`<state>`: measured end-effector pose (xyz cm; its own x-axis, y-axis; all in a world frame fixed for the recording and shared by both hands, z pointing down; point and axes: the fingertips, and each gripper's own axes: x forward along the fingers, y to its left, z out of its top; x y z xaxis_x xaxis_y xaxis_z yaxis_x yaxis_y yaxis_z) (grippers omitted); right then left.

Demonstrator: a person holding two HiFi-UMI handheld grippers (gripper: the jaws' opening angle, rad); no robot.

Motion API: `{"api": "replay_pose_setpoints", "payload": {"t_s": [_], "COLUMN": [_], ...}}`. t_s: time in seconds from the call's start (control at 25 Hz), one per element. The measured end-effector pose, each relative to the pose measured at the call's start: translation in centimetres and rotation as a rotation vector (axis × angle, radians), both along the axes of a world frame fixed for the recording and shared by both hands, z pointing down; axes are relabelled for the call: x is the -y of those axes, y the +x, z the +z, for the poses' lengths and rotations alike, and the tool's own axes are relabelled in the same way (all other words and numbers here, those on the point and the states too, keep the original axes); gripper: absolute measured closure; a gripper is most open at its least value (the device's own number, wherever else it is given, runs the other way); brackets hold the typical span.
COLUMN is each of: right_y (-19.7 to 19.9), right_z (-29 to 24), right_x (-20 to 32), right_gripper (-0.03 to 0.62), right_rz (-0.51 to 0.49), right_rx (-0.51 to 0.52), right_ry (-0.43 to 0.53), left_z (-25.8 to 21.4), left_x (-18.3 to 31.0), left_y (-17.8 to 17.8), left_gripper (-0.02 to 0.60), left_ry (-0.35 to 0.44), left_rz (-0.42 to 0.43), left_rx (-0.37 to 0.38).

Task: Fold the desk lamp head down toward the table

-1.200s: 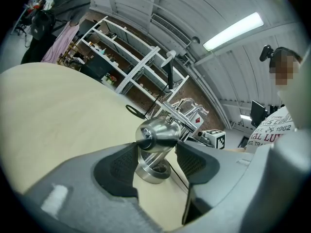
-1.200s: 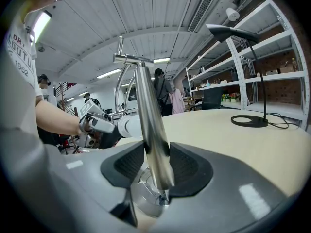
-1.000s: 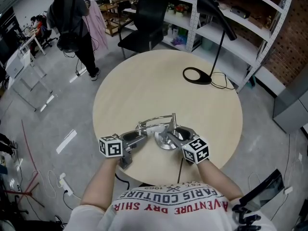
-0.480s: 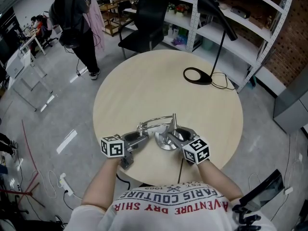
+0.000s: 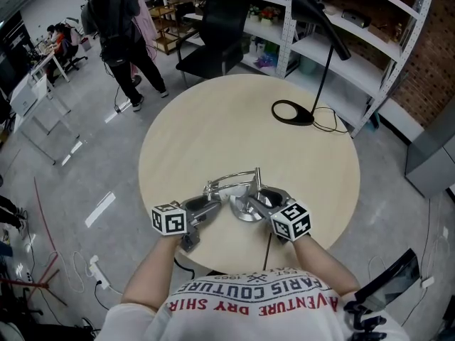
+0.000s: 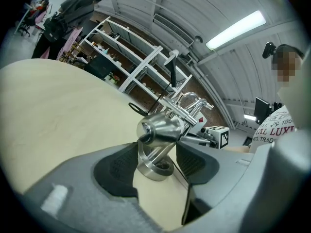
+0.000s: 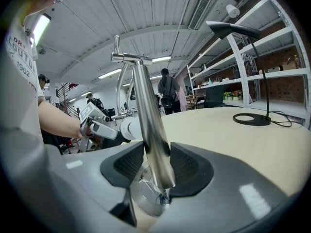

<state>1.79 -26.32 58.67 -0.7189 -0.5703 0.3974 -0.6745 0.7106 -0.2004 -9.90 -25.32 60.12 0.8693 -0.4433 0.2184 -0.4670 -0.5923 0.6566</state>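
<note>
My left forearm (image 5: 153, 272) and right forearm (image 5: 323, 265) reach forward, converging. My left gripper (image 5: 208, 204), tipped slightly downward and angled to the right, has its jaws set wide, both pads against the lamp head (image 6: 158, 130). My right gripper (image 5: 254, 204), tipped somewhat more steeply and angled to the left, has its pads pressed on the lamp arm (image 7: 148, 110).

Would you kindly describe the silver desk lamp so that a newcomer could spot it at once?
On the round beige table, look at the near edge. The silver desk lamp stands there, shiny bare metal with jointed arms, unlike the thin black lamp at the far edge.
</note>
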Motion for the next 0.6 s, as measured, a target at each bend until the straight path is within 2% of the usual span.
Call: {"api": "replay_pose_setpoints", "payload": {"t_s": [0.16,0.32,0.52,0.56,0.6], "right_y": [0.0,0.5,1.1,1.1,1.0], "right_z": [0.0,-0.8,-3.2,-4.1,-4.9], "right_x": [-0.4,-1.0,-3.1,-3.8,-4.6], "right_gripper": [0.431,0.466,0.521,0.545,0.571], "right_rz": [-0.028,-0.04,-0.071,-0.08,-0.092], "right_rx": [-0.022,-0.035,-0.017,0.005,0.03], "right_ry": [0.016,0.052,0.063,0.055,0.047], "left_z": [1.4,0.7,-2.0,-2.9,-3.9], "left_x": [-1.4,-2.5,-4.8,-5.2,-5.6], "left_y": [-0.4,-0.7,0.9,1.1,1.3], "left_gripper": [0.34,0.342,0.349,0.425,0.582], "left_ry": [0.005,0.015,0.093,0.122,0.154], "left_rz": [0.0,-0.029,0.004,-0.01,-0.028], "left_rx": [0.085,0.038,0.08,0.101,0.123]}}
